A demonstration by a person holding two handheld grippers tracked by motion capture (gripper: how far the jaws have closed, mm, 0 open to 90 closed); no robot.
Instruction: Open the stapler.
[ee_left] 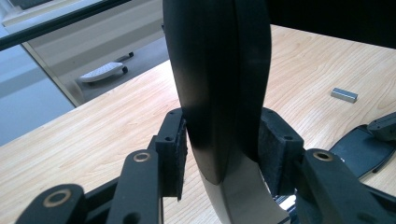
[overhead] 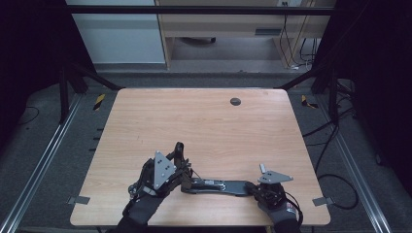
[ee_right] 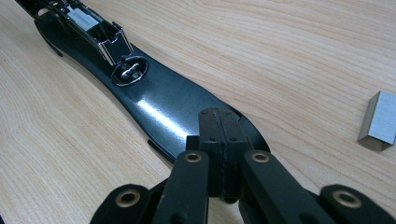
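While the stapler [overhead: 214, 185] lies opened out flat near the front edge of the bench [overhead: 204, 121], the trick is keeping the base from shifting. The right gripper [ee_right: 218, 140] has its jaws pressed together, tips down on the glossy black base [ee_right: 163, 100], so lean there steadily. The left gripper [ee_left: 223, 144] pinches the swung-up top arm [ee_left: 217, 74] between its pads. I'd move that arm slowly about the hinge, without twisting, and mind the loose staple block [ee_right: 379, 120] beside it.
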